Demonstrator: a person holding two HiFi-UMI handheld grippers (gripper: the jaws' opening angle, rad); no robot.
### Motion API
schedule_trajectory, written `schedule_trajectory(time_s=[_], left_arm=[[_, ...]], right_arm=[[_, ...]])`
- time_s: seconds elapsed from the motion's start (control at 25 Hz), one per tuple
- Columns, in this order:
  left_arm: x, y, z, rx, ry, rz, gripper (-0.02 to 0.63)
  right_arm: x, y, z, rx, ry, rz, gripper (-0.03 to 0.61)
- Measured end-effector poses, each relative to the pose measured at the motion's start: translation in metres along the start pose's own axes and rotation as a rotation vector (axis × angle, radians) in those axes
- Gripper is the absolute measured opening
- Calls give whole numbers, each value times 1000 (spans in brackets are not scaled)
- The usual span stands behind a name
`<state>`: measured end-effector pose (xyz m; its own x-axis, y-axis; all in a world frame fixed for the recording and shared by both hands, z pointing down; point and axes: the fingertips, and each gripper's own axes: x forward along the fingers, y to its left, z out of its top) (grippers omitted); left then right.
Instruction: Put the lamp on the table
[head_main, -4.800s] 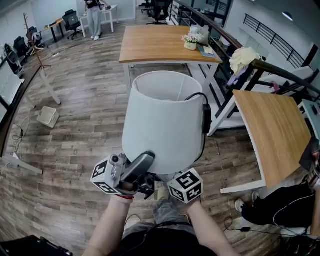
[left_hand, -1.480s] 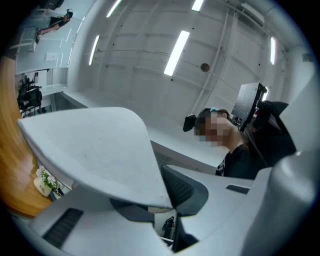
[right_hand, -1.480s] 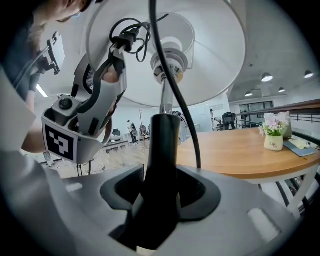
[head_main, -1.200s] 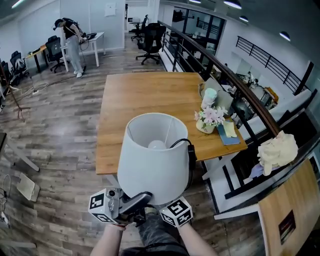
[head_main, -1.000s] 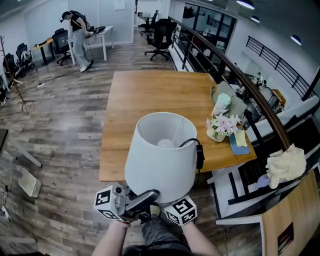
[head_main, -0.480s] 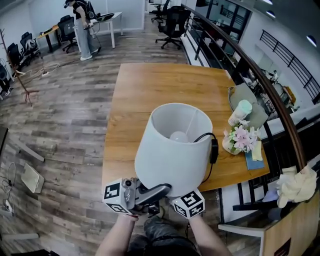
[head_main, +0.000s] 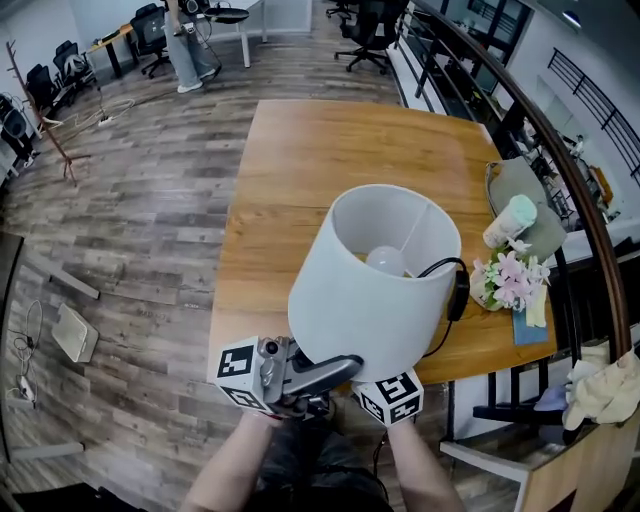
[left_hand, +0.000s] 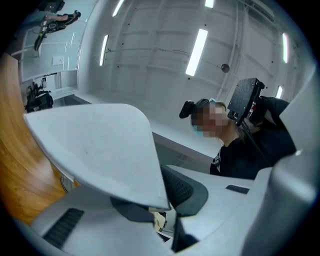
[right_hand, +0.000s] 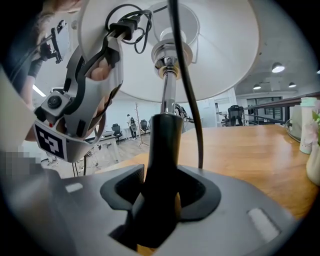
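The right gripper (right_hand: 160, 199) is shut tight on the black pole of the lamp (head_main: 385, 290), low down under the shade. The left gripper (head_main: 345, 367) has the bottom edge of the white shade between its jaws, and they are closing on it a little more. So both grippers hold the lamp, and it leans a bit away from the person. Its black cord (head_main: 455, 295) hangs down the right side of the shade.

A moment ago the lamp was over the floor, and the tabletop (head_main: 320, 160) was farther off. Now the tabletop has come much closer, and the shade sits over its near edge. The grippers are just at that edge.

I think this means the walk is nearly done. The lamp looks like it is not set down yet. I cannot see its foot, because the shade hides it. There is lots of bare wood past the lamp to put it on. The flowers (head_main: 505, 280) stand near it on the right, so the lamp should go down a bit to the left of them.
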<state>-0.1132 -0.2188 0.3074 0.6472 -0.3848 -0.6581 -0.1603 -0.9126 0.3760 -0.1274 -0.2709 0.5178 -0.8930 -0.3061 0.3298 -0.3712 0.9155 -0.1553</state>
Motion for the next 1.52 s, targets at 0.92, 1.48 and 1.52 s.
schedule_trajectory(time_s=[0.92,1.48,1.52], left_arm=[[-4,110,33,-148,1,-67,32],[-8,140,56,-158,-29,-84,32],[-10,140,57,-162,-33,-85,32]], right_arm=[[64,-87,12,22,24,-149,206],[87,-107,32,0,-23,-178,209],[87,-107,31,3,-23,-178,212]])
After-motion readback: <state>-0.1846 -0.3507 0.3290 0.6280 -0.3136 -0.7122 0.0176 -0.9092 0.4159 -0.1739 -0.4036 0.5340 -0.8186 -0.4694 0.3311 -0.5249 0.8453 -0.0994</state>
